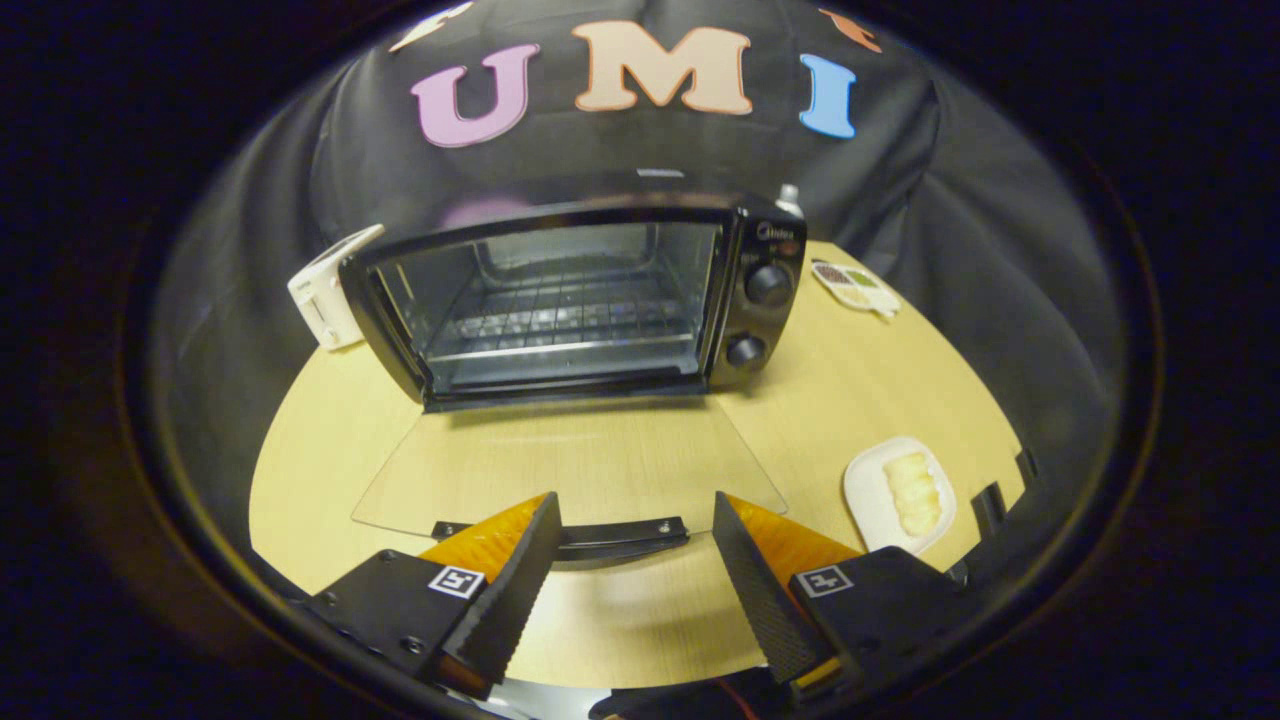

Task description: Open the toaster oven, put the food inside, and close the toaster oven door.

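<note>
A black toaster oven stands at the back of the round wooden table, with two knobs on its right panel. Its glass door lies folded down flat toward me, showing the wire rack inside. The door's black handle sits just ahead of my gripper, between the two fingertips. My gripper is open and holds nothing. To the right of the fingers, a white plate carries a pale piece of food.
A white boxy object stands left of the oven. A small tray with dark and green items lies at the back right. Dark clips sit on the table's right edge.
</note>
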